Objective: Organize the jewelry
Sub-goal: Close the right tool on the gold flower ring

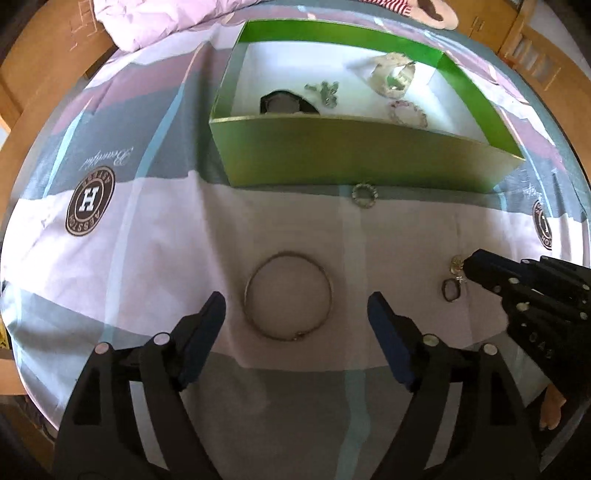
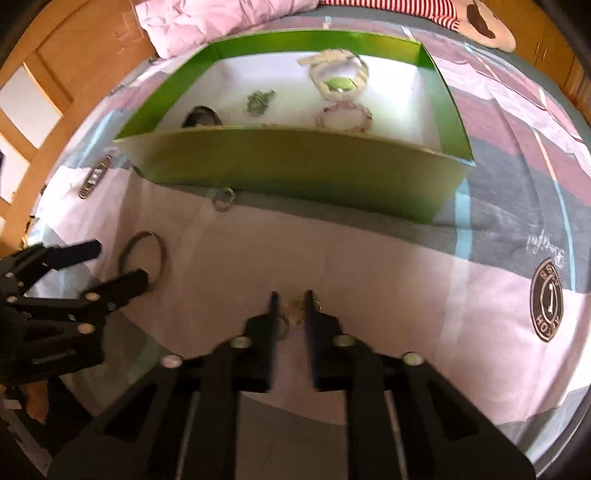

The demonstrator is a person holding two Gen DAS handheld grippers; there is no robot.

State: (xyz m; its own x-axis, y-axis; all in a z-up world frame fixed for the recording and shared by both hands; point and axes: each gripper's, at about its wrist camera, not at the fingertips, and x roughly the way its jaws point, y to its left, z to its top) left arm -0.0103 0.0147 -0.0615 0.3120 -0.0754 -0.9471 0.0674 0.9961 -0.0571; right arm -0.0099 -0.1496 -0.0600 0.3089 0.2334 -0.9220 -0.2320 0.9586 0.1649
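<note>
A thin silver bangle [image 1: 288,253] lies flat on the bedsheet, and my left gripper [image 1: 295,300] stands open over it, one finger on each side, not touching it. The right wrist view shows that gripper [image 2: 122,260] and the bangle [image 2: 161,251] at the left. My right gripper [image 2: 291,297] points down at the sheet, its narrow jaws closed on a small gold earring [image 2: 295,307]. From the left wrist its tips [image 1: 467,264] meet the earring [image 1: 457,263], whose dark loop [image 1: 450,290] hangs loose. A small beaded ring [image 1: 364,195] lies by the green box [image 1: 332,155].
The green box [image 2: 295,166] has a white floor holding a black watch [image 1: 280,104], silver earrings [image 1: 325,90], a beige watch [image 1: 393,74] and a pink bead bracelet [image 1: 408,112]. A pink quilt [image 1: 159,18] lies behind. Wooden bed edges ring the sheet.
</note>
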